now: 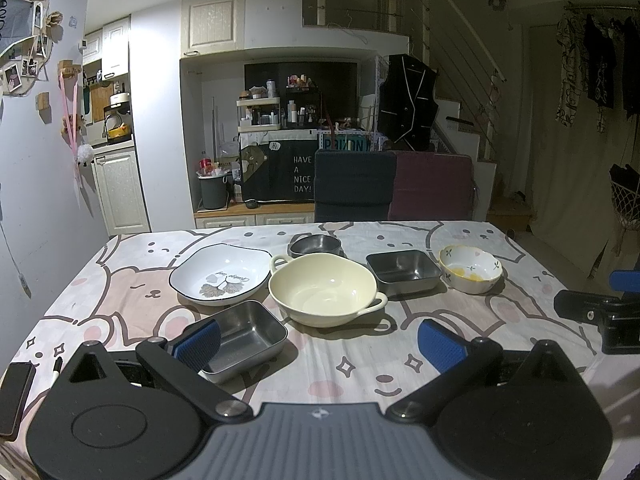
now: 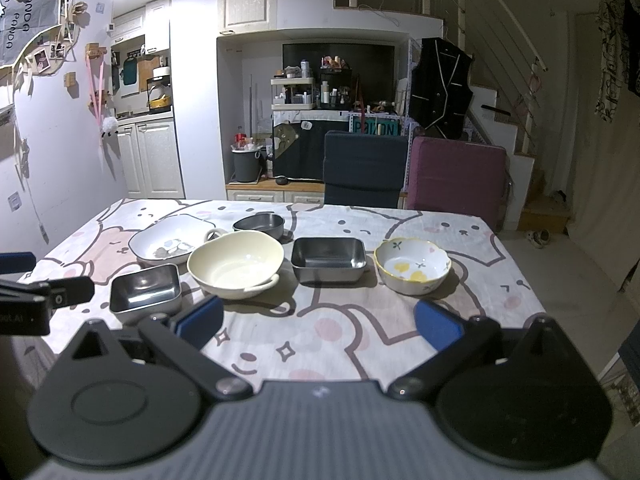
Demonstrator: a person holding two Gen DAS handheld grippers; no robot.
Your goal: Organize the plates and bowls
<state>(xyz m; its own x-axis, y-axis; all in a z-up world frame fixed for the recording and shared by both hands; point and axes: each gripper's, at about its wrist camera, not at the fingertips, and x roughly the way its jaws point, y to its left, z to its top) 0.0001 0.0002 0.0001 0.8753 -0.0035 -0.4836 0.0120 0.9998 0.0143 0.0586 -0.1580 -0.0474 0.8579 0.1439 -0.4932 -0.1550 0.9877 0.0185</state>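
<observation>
Several dishes stand on the table. In the left wrist view: a near steel square tray [image 1: 244, 336], a white plate with a leaf print [image 1: 220, 274], a cream two-handled bowl [image 1: 324, 294], a round steel bowl [image 1: 315, 245], a second steel tray [image 1: 403, 271] and a flowered bowl [image 1: 470, 269]. My left gripper [image 1: 320, 344] is open and empty, its left pad in front of the near tray. My right gripper [image 2: 318, 322] is open and empty, short of the cream bowl [image 2: 236, 262], the steel tray [image 2: 329, 259] and the flowered bowl [image 2: 412, 265].
A cartoon-bear cloth [image 1: 344, 364] covers the table. A phone [image 1: 14, 396] and a pen [image 1: 57, 369] lie at its near left corner. Two chairs [image 1: 394, 186] stand at the far side. The right gripper's body shows at the right edge [image 1: 600, 312].
</observation>
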